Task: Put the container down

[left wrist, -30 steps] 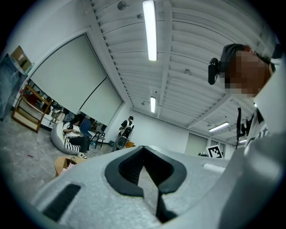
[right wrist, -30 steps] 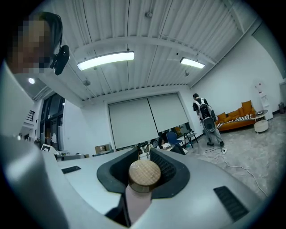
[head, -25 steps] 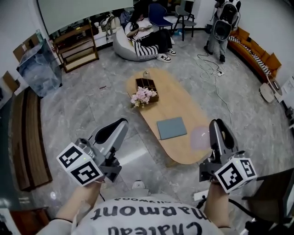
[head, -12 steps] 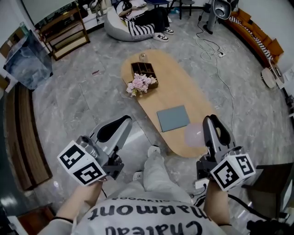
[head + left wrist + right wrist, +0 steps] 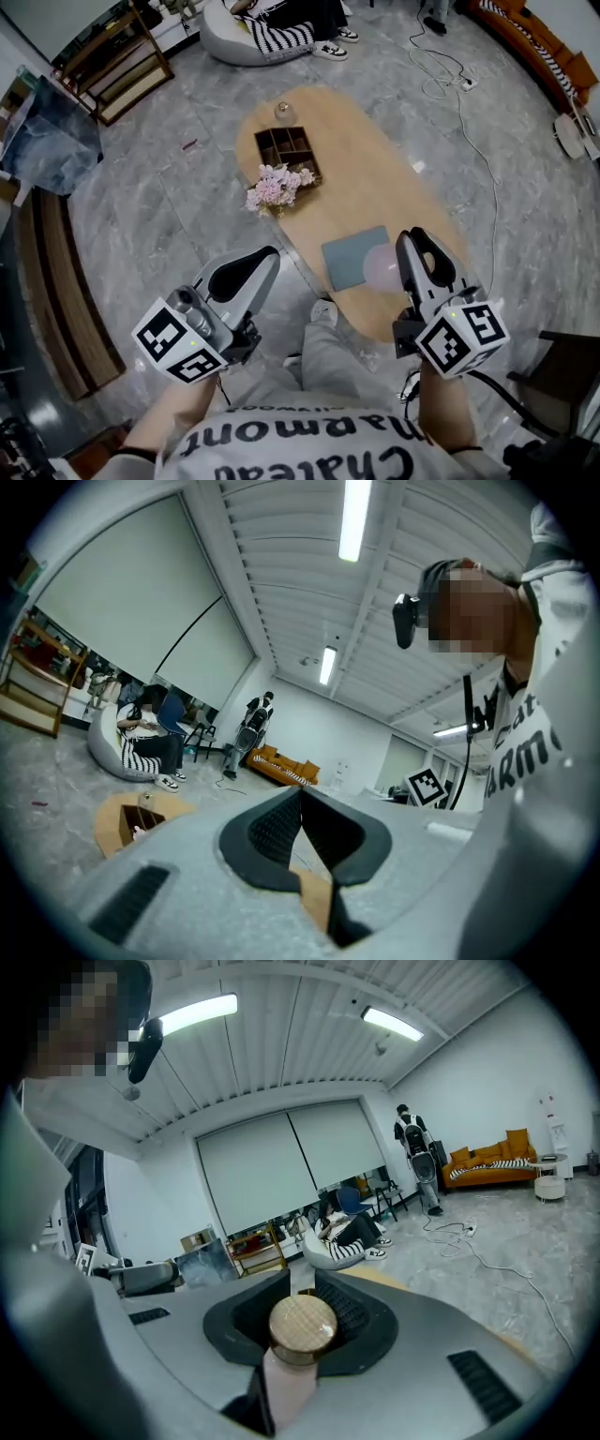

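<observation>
The right gripper (image 5: 413,240) pinches a pale pink translucent container (image 5: 292,1384) with a round cork-coloured lid (image 5: 302,1324). Its two dark jaws are set apart and press against the container's sides just below the lid. From the head view, the container sits over the near end of the oval light-wood coffee table (image 5: 375,178), over the near right corner of a grey-blue rectangular mat (image 5: 349,255) that lies flat on the table. Whether its base touches the table cannot be told.

The left gripper (image 5: 269,255) is off the near left side of the table, above the grey marble-pattern floor (image 5: 169,216). Its jaws are pressed together at the tips with nothing between them.

Towards the far end of the table stands a dark wooden box with open compartments (image 5: 289,150), and a bunch of pale pink flowers (image 5: 277,187) lies just beside it on the near side. A small round jar (image 5: 284,111) stands beyond the box at the table's far tip.

Past the far end of the table, a person in striped clothes sits on a white beanbag (image 5: 234,42). A wooden shelf unit (image 5: 112,56) stands to the far left of the table, and a white cable (image 5: 473,131) trails across the floor to its right.
</observation>
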Demonstrator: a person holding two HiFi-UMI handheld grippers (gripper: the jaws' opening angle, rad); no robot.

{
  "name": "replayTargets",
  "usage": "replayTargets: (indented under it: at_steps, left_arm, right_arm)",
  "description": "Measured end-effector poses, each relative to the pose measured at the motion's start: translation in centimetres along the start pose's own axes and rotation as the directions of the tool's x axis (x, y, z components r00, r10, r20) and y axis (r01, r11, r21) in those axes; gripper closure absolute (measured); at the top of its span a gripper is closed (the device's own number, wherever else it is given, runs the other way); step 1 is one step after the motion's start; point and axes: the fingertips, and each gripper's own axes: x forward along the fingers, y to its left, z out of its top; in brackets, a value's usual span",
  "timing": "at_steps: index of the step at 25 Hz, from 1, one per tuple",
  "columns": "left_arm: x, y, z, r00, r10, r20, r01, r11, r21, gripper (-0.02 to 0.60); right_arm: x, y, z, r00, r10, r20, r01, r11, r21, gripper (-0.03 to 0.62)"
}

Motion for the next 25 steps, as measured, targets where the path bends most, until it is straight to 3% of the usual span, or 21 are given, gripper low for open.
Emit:
replayTargets:
  at_steps: [4,9,16,21,25]
  left_arm:
    - [4.3,3.6,-1.9,0.997,0.033,-0.068,-0.034,0.999,-0.022,0.566]
    - [7.7,7.0,-4.2,0.986,0.081,-0.146,-0.079,0.997,0.016,0.566]
    - [10.6,11.7,-8.6,0.97,0.097,-0.222,-0.111,0.993,-0.05,0.566]
    - [13.3,15.0,-13.5,0.938,0.091,-0.335,-0.115,0.992,-0.052,0.566]
    - [15.9,16.0,-16.5,0.909,0.029,-0.416,-0.045,0.999,-0.028,0.566]
  right_arm:
    - [3.7,-2.7,-0.3,0.999,-0.007,-0.049,0.007,1.0,-0.008,0.507]
    - [7.6,-5.0,-1.6,0.993,0.002,-0.116,-0.003,1.0,-0.007,0.507]
    - [12.2,-8.4,-5.0,0.984,-0.073,-0.164,0.08,0.996,0.036,0.507]
    - [14.5,-10.6,-7.8,0.966,-0.182,-0.186,0.185,0.983,0.001,0.508]
    - [16.2,-11.8,-10.4,0.951,-0.233,-0.205,0.239,0.971,0.005,0.508]
